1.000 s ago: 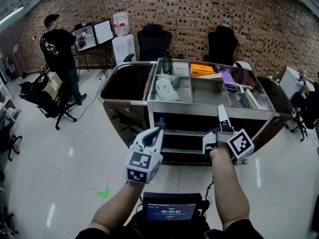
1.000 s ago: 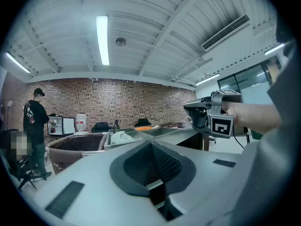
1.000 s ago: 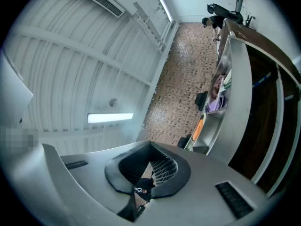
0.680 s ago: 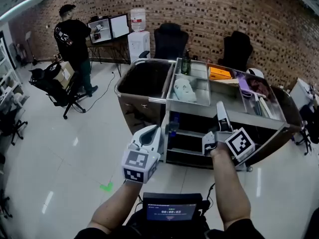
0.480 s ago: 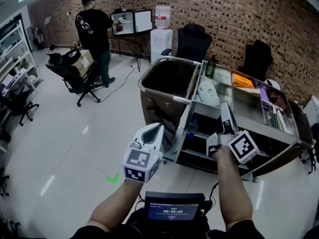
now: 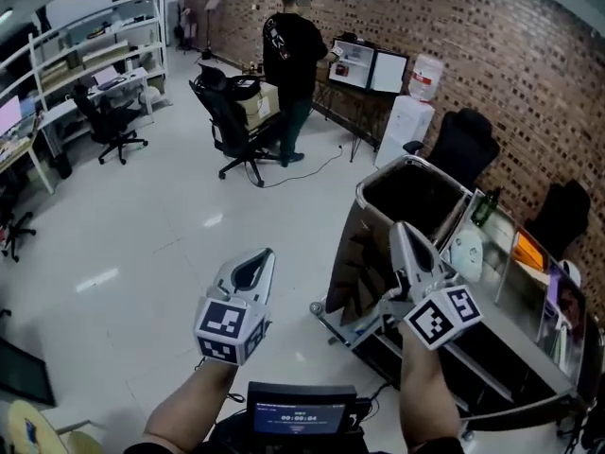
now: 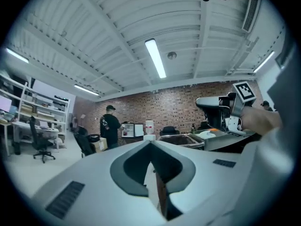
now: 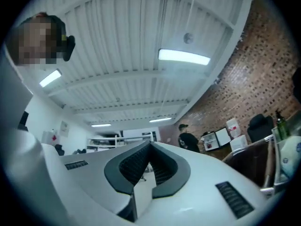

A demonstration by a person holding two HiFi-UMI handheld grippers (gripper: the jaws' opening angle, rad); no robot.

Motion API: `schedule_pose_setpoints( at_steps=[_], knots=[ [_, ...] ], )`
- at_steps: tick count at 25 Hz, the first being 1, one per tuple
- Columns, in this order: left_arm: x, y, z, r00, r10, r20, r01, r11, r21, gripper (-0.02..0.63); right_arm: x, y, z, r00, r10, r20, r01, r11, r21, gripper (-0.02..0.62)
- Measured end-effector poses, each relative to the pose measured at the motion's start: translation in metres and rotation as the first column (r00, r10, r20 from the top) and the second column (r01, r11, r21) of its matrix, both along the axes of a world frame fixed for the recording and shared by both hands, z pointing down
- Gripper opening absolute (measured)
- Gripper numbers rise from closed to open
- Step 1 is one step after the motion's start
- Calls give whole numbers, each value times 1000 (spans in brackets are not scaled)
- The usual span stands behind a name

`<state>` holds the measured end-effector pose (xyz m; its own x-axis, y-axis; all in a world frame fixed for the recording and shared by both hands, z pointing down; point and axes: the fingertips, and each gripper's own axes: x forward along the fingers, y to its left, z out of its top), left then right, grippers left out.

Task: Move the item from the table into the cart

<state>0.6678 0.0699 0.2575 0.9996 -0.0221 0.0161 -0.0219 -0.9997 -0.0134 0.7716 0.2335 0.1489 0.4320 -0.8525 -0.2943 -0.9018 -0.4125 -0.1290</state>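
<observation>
Surface: glossy white floor (image 6: 142, 244).
Room: brick wall (image 6: 510, 55), office chairs (image 6: 232, 121).
Task thing: steel cart (image 6: 354, 263), dark bin (image 6: 416, 197).
Jaws: left gripper (image 6: 263, 256) and right gripper (image 6: 400, 232) both closed together, empty.

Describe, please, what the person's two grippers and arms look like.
The left claw and right claw are white moulded shells tapering to a point, with dark grey ribbed pads inside. Each carries a white cube with black square markers. The forearms are bare of sleeves.

Cart (image 6: 359, 253) just beside right tool (image 6: 400, 232)
</observation>
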Motion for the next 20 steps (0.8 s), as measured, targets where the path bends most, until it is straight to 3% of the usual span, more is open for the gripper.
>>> schedule_pose_setpoints(
  at_steps=[3, 6, 10, 12, 17, 20],
  knots=[
    [-46, -39, 0, 986, -163, 23, 163, 987, -14, 2, -24, -57, 1, 988, -145, -53, 139, 986, -96, 6],
    [-106, -80, -10, 943, -331, 25, 331, 943, -21, 2, -62, -116, -10, 944, -320, -79, 308, 942, -131, 6],
    [-178, -119, -9, 882, -470, 39, 471, 882, -25, 2, -109, -179, -11, 883, -457, -106, 437, 884, -165, 6],
    [-233, -146, -2, 844, -534, 41, 535, 844, -23, 2, -159, -218, 3, 850, -516, -106, 492, 849, -192, 44],
    [-400, -225, 5, 725, -688, 34, 689, 725, -18, 2, -313, -338, 16, 732, -671, -115, 640, 736, -220, 44],
    [-488, -255, 6, 662, -749, 26, 749, 662, -17, 2, -391, -389, 22, 681, -724, -107, 693, 685, -227, 44]
  ],
)
